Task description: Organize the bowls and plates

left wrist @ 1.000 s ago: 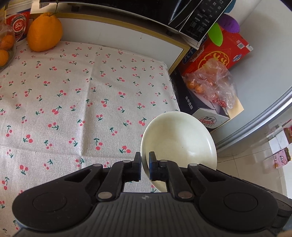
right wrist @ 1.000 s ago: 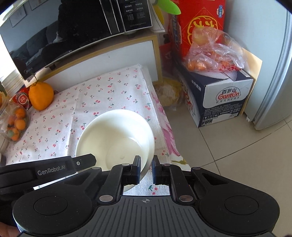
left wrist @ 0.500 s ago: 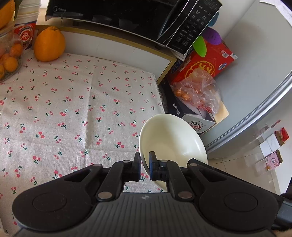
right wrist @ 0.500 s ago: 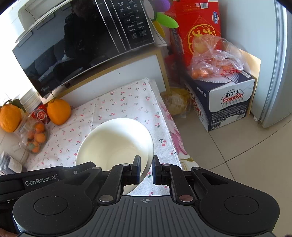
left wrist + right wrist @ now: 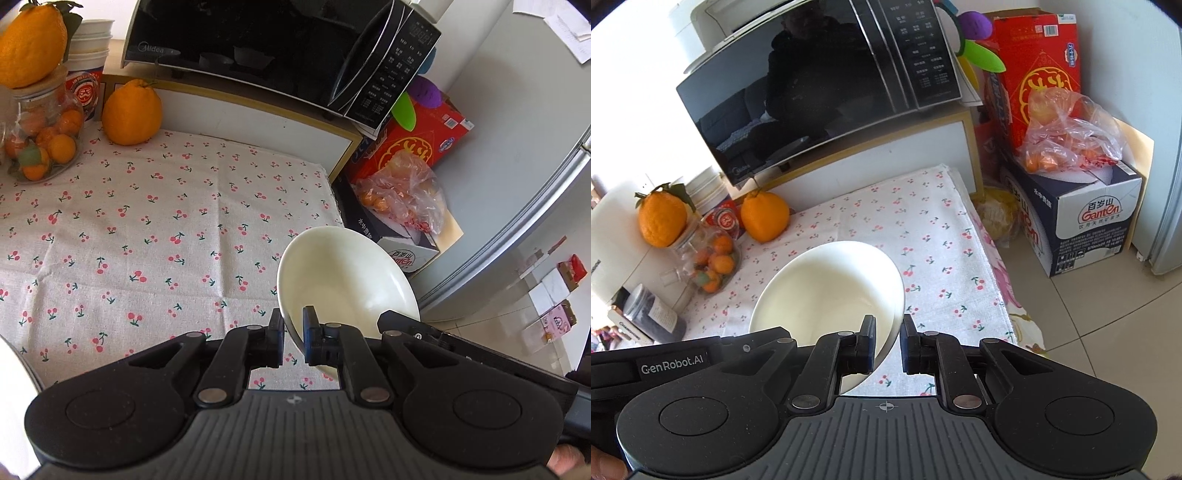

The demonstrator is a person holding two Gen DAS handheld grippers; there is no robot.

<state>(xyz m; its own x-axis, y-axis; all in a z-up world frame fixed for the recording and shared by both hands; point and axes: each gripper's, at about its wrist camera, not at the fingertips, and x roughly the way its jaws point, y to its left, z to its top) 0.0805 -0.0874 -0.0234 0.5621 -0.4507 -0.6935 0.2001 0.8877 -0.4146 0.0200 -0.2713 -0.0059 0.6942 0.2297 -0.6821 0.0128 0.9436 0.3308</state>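
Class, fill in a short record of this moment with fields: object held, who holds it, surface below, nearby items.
object held: white bowl, tilted
who holds it: left hand-held gripper and right hand-held gripper, each clamped on the rim at opposite sides
surface below: cherry-print cloth
nearby items: microwave, large orange, jar of small oranges
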